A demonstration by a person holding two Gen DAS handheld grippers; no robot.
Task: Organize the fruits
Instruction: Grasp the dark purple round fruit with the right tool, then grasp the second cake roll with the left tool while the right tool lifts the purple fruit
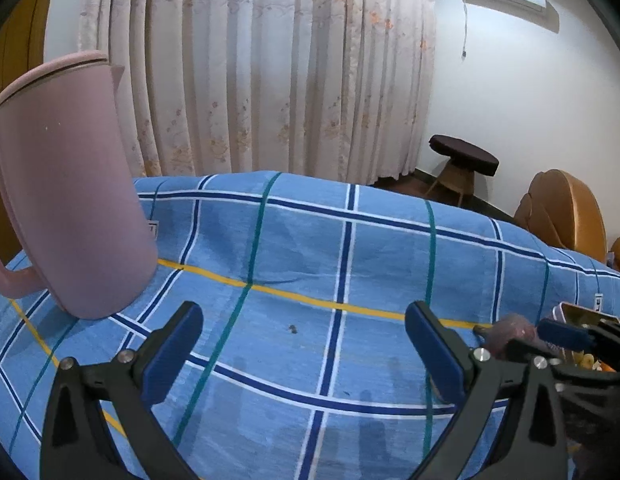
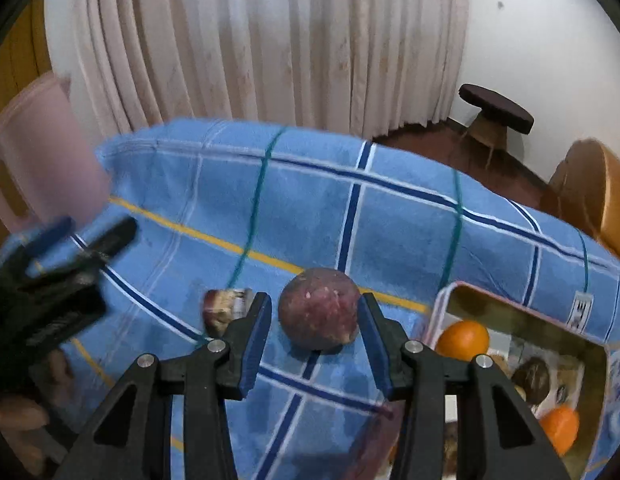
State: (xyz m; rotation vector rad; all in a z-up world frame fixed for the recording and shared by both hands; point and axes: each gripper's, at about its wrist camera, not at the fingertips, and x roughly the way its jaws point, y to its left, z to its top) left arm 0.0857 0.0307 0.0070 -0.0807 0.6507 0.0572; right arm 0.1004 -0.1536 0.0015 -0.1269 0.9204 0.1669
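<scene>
Using the blue checked cloth (image 2: 310, 208) as the anchor: at its far left edge stands a pink pitcher (image 1: 66, 184), not part of the job. Just inboard of that, the left gripper (image 1: 304, 348) hovers over bare cloth, fingers spread wide with nothing between them.

Near the cloth's middle-front, the right gripper (image 2: 311, 332) has its fingers on either side of a dark reddish round fruit (image 2: 318, 309). The pads look right at its flanks, though the blur makes it hard to say it's squeezed firmly. A small brownish item (image 2: 224, 312) sits just left of it.

At the cloth's right end is the tray (image 2: 589, 344), already holding an orange (image 2: 463, 340) and more.

Likely risk: a round, smooth fruit pinched off-centre could squirt out and roll off the cloth, or clip the tray rim on the way in.
</scene>
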